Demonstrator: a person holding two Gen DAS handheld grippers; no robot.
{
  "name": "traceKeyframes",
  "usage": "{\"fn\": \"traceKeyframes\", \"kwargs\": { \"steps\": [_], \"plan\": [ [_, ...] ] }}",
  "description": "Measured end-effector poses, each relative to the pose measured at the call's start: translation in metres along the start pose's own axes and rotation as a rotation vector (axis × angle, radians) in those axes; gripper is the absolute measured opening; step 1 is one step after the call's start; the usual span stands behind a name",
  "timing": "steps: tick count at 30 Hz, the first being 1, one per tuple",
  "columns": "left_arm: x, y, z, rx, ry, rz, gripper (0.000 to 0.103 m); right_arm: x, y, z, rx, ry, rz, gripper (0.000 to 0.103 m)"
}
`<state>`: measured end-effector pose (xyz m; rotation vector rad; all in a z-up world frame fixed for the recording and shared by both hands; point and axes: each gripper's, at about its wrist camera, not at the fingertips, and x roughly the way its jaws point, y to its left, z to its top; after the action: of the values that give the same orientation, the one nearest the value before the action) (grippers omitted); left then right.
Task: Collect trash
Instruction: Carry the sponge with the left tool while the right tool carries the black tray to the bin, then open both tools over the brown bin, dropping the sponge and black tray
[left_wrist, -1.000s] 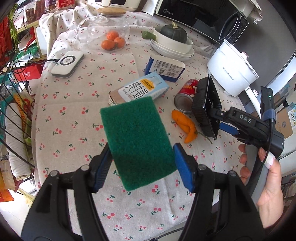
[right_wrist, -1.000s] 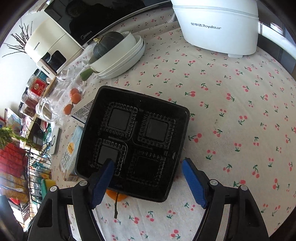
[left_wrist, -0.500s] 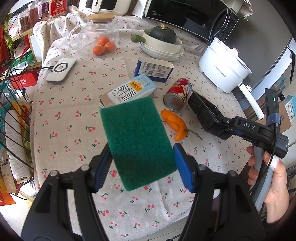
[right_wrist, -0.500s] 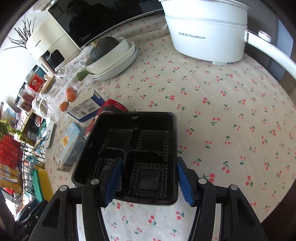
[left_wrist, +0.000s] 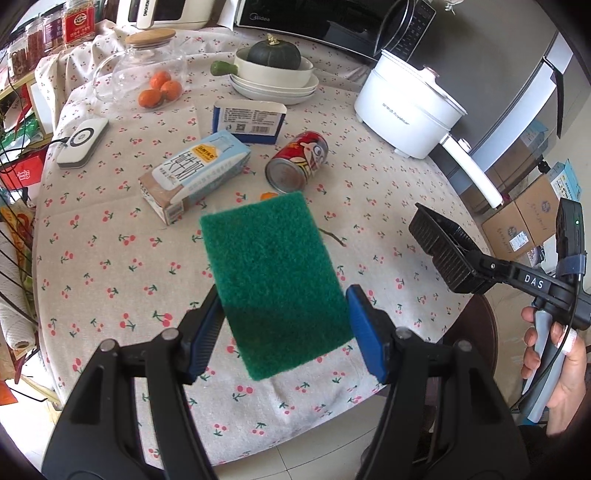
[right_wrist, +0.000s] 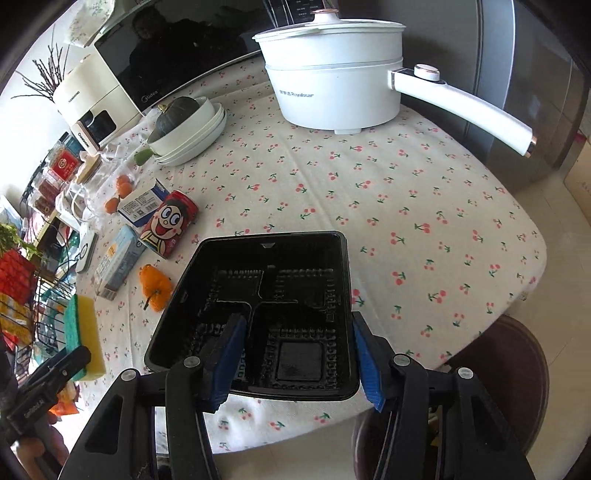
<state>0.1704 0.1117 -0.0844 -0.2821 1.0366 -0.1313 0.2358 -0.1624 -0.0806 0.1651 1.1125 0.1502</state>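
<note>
The left claw (left_wrist: 284, 325) is clamped on a green scrub sponge (left_wrist: 273, 280), holding it up above the near edge of the tabletop (left_wrist: 110, 266). The right claw (right_wrist: 295, 354) is pinching the near wall of a black plastic food tray (right_wrist: 258, 306) with four sections, one blue finger inside and one outside, and holds it over the tabletop edge. Past the sponge, an orange pepper (right_wrist: 155, 284) lies on the cherry cloth. Just beyond it a red drink can (left_wrist: 297, 162) rests on its side, near a milk carton (left_wrist: 195, 173) that also lies flat. A blue and white box (left_wrist: 249, 120) sits behind them. Farther back stand a white electric pot (right_wrist: 332, 96), a stack of white dishes (left_wrist: 273, 81) with a dark green squash (left_wrist: 273, 57) in the top one, and a glass jar (left_wrist: 144, 70) with small oranges.
</note>
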Motion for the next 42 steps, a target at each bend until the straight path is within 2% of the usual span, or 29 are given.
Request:
{"fn": "traceKeyframes", "kwargs": {
  "steps": [5, 9, 15, 21, 28, 37, 41, 42],
  "plan": [
    [0.004, -0.031, -0.008, 0.058, 0.009, -0.025, 0.067, -0.024, -0.025, -0.021, -0.017, -0.034, -0.035, 0.057],
    [0.008, -0.056, -0.016, 0.104, 0.029, -0.061, 0.067, -0.034, -0.047, -0.044, -0.014, -0.007, -0.066, 0.057],
    [0.017, -0.099, -0.029, 0.200, 0.050, -0.089, 0.067, -0.057, -0.082, -0.068, -0.034, -0.028, -0.113, 0.057],
    [0.035, -0.148, -0.048, 0.296, 0.087, -0.124, 0.067, -0.070, -0.133, -0.087, 0.028, -0.022, -0.160, 0.057],
    [0.055, -0.207, -0.068, 0.419, 0.126, -0.199, 0.067, -0.078, -0.179, -0.109, 0.085, -0.007, -0.207, 0.057],
    [0.077, -0.249, -0.084, 0.500, 0.148, -0.263, 0.067, -0.087, -0.216, -0.123, 0.142, 0.004, -0.235, 0.058],
    [0.080, -0.253, -0.087, 0.527, 0.143, -0.228, 0.073, -0.088, -0.221, -0.124, 0.154, 0.007, -0.234, 0.058],
    [0.081, -0.253, -0.087, 0.528, 0.133, -0.205, 0.080, -0.089, -0.221, -0.125, 0.154, 0.007, -0.234, 0.058]
  ]
}}
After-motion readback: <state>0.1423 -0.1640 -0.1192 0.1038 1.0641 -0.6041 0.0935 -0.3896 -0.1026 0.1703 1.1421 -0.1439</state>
